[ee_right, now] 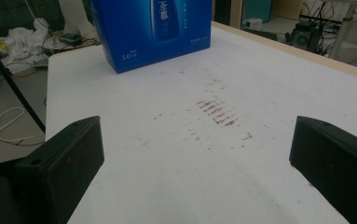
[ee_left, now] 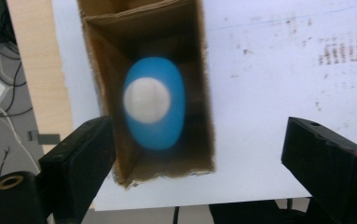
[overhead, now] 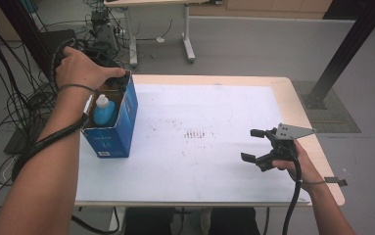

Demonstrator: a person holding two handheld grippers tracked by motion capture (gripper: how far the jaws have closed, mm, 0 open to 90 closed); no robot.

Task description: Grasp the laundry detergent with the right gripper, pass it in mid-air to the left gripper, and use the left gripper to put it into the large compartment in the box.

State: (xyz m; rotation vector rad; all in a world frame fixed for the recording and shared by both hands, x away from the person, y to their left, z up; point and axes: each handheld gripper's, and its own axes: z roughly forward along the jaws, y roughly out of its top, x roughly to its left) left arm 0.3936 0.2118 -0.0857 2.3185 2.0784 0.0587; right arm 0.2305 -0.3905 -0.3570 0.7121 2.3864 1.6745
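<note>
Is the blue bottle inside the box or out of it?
Inside. The bottle stands upright in the open-topped box, its white cap facing up. The left tool hangs open above it, touching nothing.

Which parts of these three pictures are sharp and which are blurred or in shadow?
Left gripper view: the blue bottle with white cap is blurred, deep in the shadowed brown inside of the open blue cardboard box. Right gripper view: the box's print is soft, the stained white table sheet evenly lit. High view: sharp, no glare.
</note>
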